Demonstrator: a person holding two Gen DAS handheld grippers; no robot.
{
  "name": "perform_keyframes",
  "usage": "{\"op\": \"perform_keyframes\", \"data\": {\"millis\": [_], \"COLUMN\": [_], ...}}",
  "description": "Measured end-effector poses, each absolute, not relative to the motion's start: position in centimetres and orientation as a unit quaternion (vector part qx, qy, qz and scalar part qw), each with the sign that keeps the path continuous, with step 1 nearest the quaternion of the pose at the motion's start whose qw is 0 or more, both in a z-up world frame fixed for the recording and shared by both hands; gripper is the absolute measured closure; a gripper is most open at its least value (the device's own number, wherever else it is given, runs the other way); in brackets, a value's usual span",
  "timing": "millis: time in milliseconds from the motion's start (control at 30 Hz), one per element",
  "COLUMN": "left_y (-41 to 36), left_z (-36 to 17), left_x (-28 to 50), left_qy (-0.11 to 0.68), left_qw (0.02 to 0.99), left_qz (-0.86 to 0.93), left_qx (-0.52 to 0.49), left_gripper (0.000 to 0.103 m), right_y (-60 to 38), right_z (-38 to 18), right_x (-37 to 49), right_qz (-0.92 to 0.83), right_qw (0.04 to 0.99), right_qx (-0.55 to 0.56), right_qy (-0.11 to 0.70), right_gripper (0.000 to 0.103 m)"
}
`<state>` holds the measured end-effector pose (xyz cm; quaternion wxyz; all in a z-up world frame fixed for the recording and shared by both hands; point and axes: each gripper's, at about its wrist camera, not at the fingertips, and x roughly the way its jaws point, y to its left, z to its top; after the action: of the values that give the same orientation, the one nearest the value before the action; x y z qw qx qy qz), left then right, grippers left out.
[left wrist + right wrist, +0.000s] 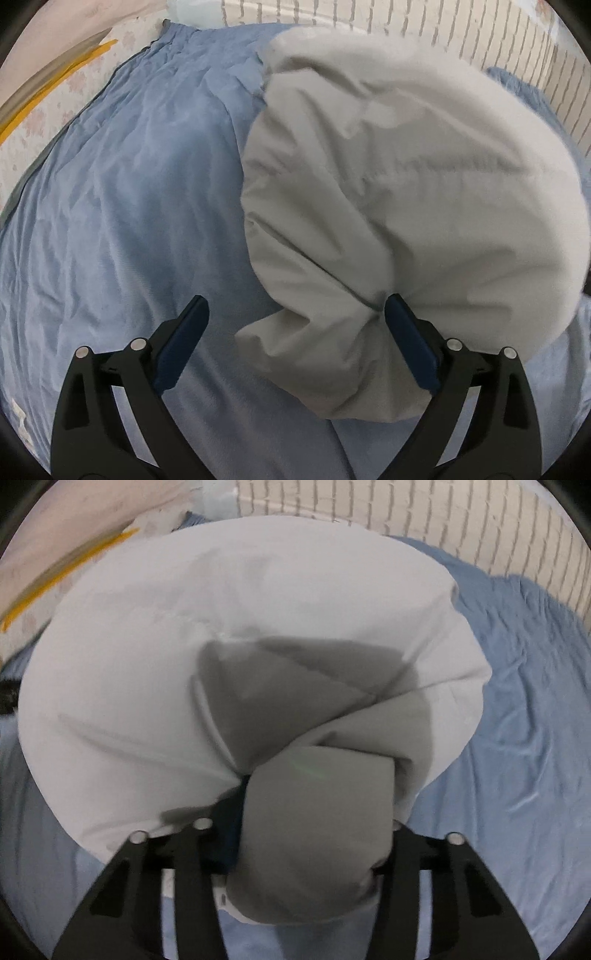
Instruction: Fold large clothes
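A large, puffy light-grey garment [406,177] lies bunched on a blue bed sheet [122,192]. In the left wrist view my left gripper [295,302] stands wide open over the garment's near corner. Its right fingertip [397,310] touches a pinched fold and its left finger is over bare sheet. In the right wrist view the garment [207,627] fills most of the picture. A thick darker-grey fold of it is clamped between the jaws of my right gripper [317,775], which hides the fingertips.
The blue sheet [524,709] spreads wrinkled to the right and left of the garment. A pale brick-pattern wall [424,26] runs behind the bed. At the far left a flowered cloth with a yellow strip [55,85] borders the sheet.
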<state>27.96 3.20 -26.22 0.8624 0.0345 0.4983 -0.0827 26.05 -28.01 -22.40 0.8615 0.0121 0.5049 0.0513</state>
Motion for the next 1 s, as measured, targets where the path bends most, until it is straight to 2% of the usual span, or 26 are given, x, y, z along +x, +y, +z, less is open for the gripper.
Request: {"op": "perform_keyframes", "data": {"millis": [133,233,500,700,733,800,833,1000], "left_y": [8.2,9.1,8.0,10.7,10.9,10.2,9.5,6.6], "left_z": [-22.1,-21.4,-25.4,-27.0,-27.0,-26.9,-26.7,-25.5], "left_x": [27.3,28.5,30.3,27.7,27.7,27.9,28.2,28.8], "left_qy": [0.483,0.487,0.525,0.542,0.544,0.548,0.548,0.553], "left_qw": [0.87,0.869,0.843,0.82,0.817,0.811,0.812,0.816], "left_qz": [-0.096,-0.085,-0.119,-0.167,-0.17,-0.188,-0.189,-0.169], "left_qx": [-0.007,-0.021,-0.015,-0.079,-0.082,-0.082,-0.07,0.008], "left_gripper": [0.008,0.008,0.003,0.003,0.003,0.019,0.022,0.026], "right_y": [-27.6,-27.8,-29.0,-30.5,-30.8,-30.7,-30.9,-32.0], "right_z": [-22.3,-22.4,-22.5,-22.8,-22.9,-22.9,-22.9,-23.4], "right_x": [25.9,26.0,25.4,25.4,25.3,25.6,25.8,26.8], "right_qz": [0.047,0.042,0.035,0.037,0.038,0.039,0.038,0.042], "right_qw": [0.857,0.855,0.856,0.855,0.855,0.853,0.852,0.841], "right_qx": [-0.011,-0.009,0.024,0.052,0.058,0.065,0.07,0.112], "right_qy": [0.514,0.516,0.516,0.514,0.514,0.516,0.518,0.527], "right_gripper": [0.063,0.062,0.058,0.054,0.054,0.052,0.052,0.047]}}
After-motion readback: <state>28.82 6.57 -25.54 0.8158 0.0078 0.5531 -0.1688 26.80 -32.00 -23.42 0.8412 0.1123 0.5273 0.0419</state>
